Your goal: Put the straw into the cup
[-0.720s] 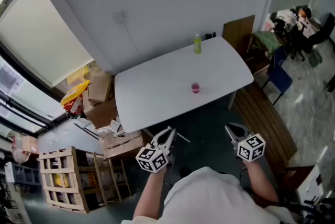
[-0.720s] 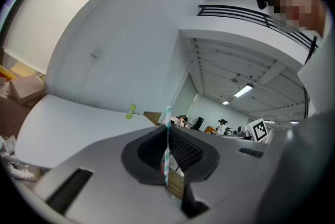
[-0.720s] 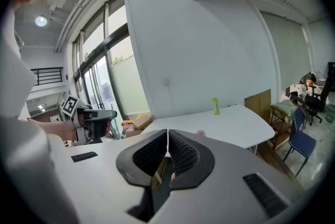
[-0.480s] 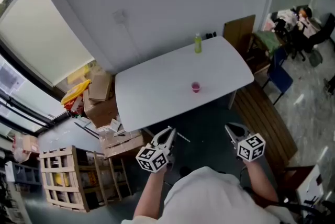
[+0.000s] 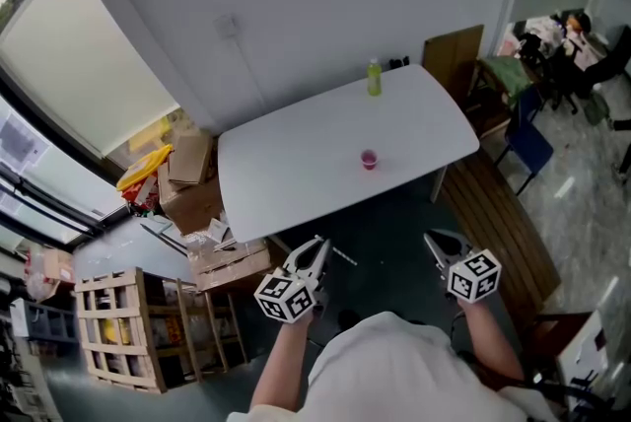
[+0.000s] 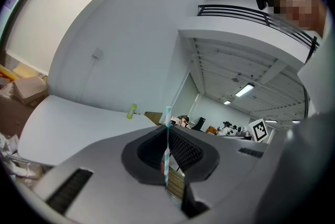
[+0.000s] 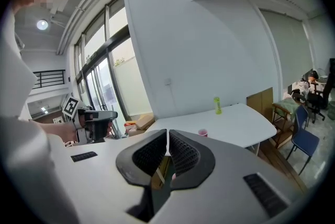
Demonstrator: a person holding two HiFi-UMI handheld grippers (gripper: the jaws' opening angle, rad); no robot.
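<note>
A white bench is seen beyond both grippers, which are held short of its near edge. The right gripper is shown with fingers pressed together on nothing. A green bottle stands at the far edge, a pink cup near the middle, seemingly empty. The left gripper is clamped on a striped straw, well apart from the cup.

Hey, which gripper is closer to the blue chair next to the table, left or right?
Right. The right gripper is before the table on the side of the blue chair. The left gripper, shut on the straw, is farther across, toward the cardboard boxes.
</note>
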